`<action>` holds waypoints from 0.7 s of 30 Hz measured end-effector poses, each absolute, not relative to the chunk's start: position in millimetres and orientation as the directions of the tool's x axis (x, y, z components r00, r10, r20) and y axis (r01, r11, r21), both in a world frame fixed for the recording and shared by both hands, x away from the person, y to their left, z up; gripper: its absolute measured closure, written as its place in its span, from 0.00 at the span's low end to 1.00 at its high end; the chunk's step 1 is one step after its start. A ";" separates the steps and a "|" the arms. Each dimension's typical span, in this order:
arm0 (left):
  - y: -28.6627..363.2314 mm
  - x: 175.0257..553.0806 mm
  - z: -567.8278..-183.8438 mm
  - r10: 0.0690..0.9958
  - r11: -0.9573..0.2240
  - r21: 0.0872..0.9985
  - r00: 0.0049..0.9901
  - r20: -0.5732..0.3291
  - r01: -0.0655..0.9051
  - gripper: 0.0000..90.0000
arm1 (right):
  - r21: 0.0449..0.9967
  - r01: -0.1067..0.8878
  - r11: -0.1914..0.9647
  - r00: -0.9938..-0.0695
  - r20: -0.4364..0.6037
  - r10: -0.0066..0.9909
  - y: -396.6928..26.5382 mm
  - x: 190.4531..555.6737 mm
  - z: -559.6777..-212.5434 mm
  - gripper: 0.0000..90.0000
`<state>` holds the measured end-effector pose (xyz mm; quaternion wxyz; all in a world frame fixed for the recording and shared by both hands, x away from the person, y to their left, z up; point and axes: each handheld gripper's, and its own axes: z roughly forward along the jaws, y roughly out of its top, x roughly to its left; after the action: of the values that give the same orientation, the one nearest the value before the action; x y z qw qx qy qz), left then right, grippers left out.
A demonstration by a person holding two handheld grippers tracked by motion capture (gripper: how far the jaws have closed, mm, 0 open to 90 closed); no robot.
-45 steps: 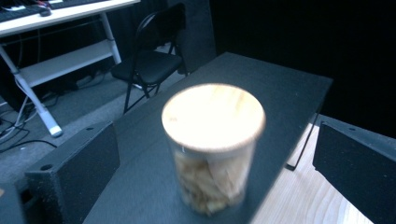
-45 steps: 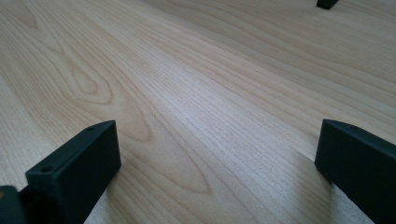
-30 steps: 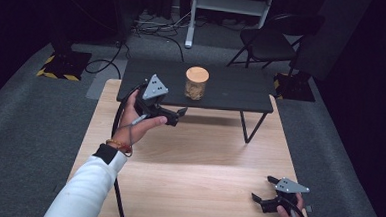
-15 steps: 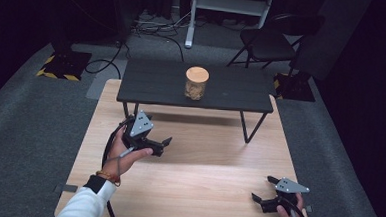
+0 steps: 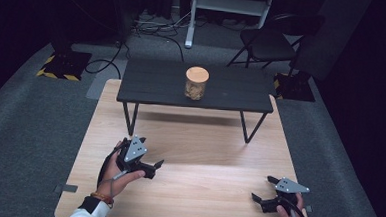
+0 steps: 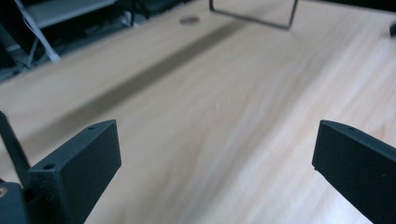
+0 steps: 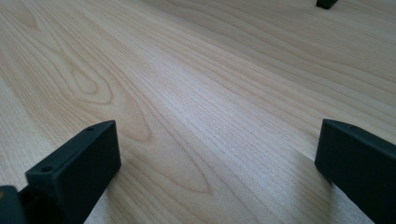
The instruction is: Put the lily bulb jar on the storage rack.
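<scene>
1. In the high view, a pale wooden worktop (image 5: 202,189) filled the lower middle of the frame, with grey carpet along its left and right edges.
2. The left gripper (image 5: 150,167) sat in the lower left of the frame, held in the person's left hand (image 5: 115,172), well inside the worktop's left edge. Its jaws stood wide apart with nothing between them.
3. The right gripper (image 5: 266,192) sat in the lower right of the frame, close to the worktop's right and near edges. Its jaws also stood wide apart and empty.
4. A broad stretch of bare wood lay between the two grippers, which were well apart.
5. A low black table (image 5: 197,86) stood across the far end of the worktop, in the upper middle of the frame, on thin metal legs.
6. A glass jar with a wooden lid (image 5: 196,82) stood upright near the middle of that black table, clear of all its edges and far from both grippers.
7. In the left gripper view, open wood ran ahead of the jaws towards one black table leg (image 6: 254,14) at the top of the frame.
8. In the right gripper view, bare wood grain lay between and beyond the jaws.
</scene>
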<state>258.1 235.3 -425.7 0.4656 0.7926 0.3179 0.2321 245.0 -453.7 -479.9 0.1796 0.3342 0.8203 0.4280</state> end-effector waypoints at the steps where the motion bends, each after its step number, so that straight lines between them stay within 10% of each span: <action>1: 234.7 256.4 -430.6 0.720 -0.370 0.881 0.690 0.073 0.294 0.01 | 0.822 0.395 0.410 -0.712 -0.008 0.702 -453.7 245.1 -479.9 0.00; 21: 231.4 241.1 -481.7 0.706 -0.422 0.824 0.707 0.036 0.379 0.01 | 0.822 0.394 0.411 -0.713 -0.009 0.701 -453.7 245.0 -479.8 0.00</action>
<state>241.1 231.4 -481.7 0.4243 0.8207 0.3304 0.1930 245.0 -453.7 -479.8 0.1794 0.3337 0.8206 0.4279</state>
